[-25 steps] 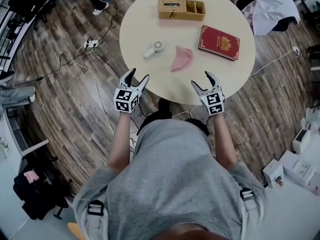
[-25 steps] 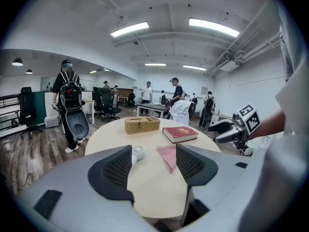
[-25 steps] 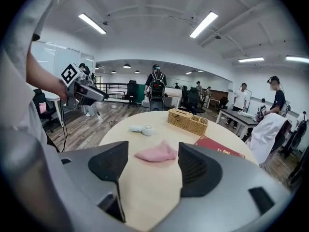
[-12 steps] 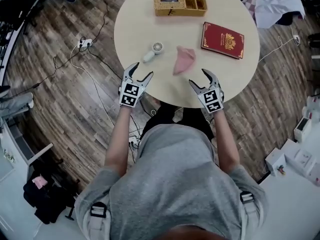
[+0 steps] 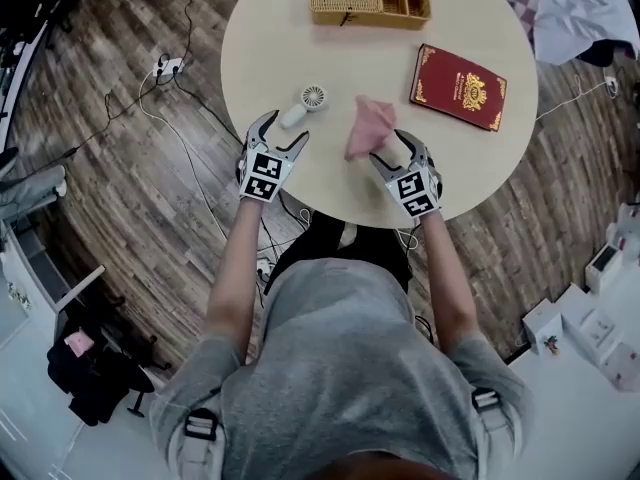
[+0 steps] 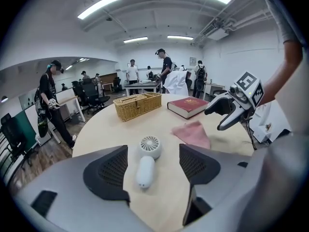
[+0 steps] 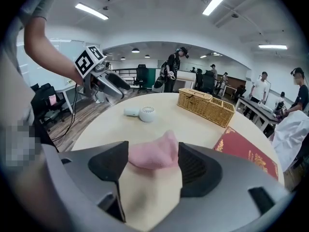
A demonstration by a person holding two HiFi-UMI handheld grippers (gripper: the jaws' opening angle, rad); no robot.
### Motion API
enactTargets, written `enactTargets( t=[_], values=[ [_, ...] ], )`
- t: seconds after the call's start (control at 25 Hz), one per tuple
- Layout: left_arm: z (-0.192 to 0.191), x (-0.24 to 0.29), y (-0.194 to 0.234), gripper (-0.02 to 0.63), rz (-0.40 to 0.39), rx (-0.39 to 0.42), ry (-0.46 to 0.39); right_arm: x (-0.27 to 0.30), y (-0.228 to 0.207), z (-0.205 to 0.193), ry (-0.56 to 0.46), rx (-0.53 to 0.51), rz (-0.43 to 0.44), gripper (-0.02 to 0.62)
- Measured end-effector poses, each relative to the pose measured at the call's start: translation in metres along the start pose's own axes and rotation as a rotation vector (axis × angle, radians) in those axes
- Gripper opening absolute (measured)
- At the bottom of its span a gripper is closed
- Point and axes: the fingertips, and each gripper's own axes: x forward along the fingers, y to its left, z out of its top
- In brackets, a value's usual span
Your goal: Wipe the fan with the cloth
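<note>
A small white hand fan (image 5: 304,105) lies on the round beige table (image 5: 270,38), head away from me. My left gripper (image 5: 281,131) hovers just short of its handle. In the left gripper view the fan (image 6: 145,161) lies ahead in line with the gap of the left gripper (image 6: 152,167), whose jaws are opening and touch nothing. A crumpled pink cloth (image 5: 368,126) lies right of the fan. My right gripper (image 5: 393,149) is open at its near end. In the right gripper view the cloth (image 7: 153,152) fills the gap of the right gripper (image 7: 153,167), not visibly pinched.
A wicker basket (image 5: 370,0) stands at the table's far side, and a red book (image 5: 458,86) lies at the right. Cables and a power strip (image 5: 165,66) run over the wooden floor at the left. Several people stand in the room behind the table.
Both grippers have come forward and down from the table's near edge, the left up to the fan, the right up to the cloth. The left jaws have spread wider.
</note>
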Motion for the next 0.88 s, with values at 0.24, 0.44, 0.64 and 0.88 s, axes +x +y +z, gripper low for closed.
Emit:
enactTargets(
  t=[0.24, 0.44, 0.64, 0.88],
  values=[
    [-0.005, 0.048, 0.003, 0.345, -0.029, 0.019, 0.052, 0.037, -0.016, -0.013, 0.031, -0.003, 0.041, 0.330],
    [-0.011, 0.077, 0.009, 0.351, -0.037, 0.014, 0.085, 0.060, -0.021, -0.017, 0.066, -0.037, 0.063, 0.328],
    [-0.014, 0.101, 0.014, 0.364, -0.043, 0.023, 0.116, 0.079, -0.024, -0.029, 0.131, -0.090, 0.077, 0.330],
    [-0.012, 0.122, 0.017, 0.380, -0.050, 0.043, 0.127, 0.091, -0.021, -0.042, 0.195, -0.190, 0.113, 0.333]
  ],
)
